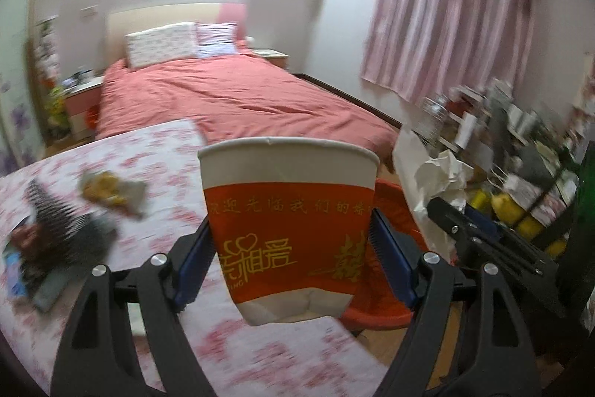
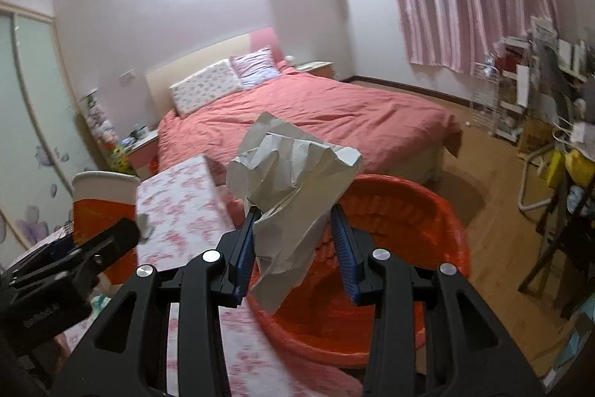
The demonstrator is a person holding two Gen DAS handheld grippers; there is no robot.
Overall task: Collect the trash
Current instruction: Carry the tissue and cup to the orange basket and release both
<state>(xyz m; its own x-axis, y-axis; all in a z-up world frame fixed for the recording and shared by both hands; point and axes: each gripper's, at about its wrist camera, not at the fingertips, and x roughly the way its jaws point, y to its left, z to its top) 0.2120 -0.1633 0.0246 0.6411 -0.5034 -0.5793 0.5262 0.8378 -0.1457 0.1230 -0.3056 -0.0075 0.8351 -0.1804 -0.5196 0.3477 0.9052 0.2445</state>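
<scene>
My left gripper [image 1: 293,240] is shut on a red and white paper cup [image 1: 290,222], held upright above the table's right edge, beside the orange bin [image 1: 394,211]. My right gripper [image 2: 293,240] is shut on a crumpled grey-white paper [image 2: 290,181], held over the left rim of the orange bin [image 2: 409,222]. The right gripper with its paper [image 1: 442,173] shows at the right of the left wrist view. The cup [image 2: 102,203] and the left gripper show at the left of the right wrist view. A yellowish wrapper [image 1: 108,192] lies on the table.
The table [image 1: 156,155] has a pink floral cloth, with a dark striped item [image 1: 59,222] and other small things at its left. A red-covered bed [image 2: 316,121] stands behind. Cluttered shelves [image 2: 539,88] and a chair stand at the right on the wooden floor.
</scene>
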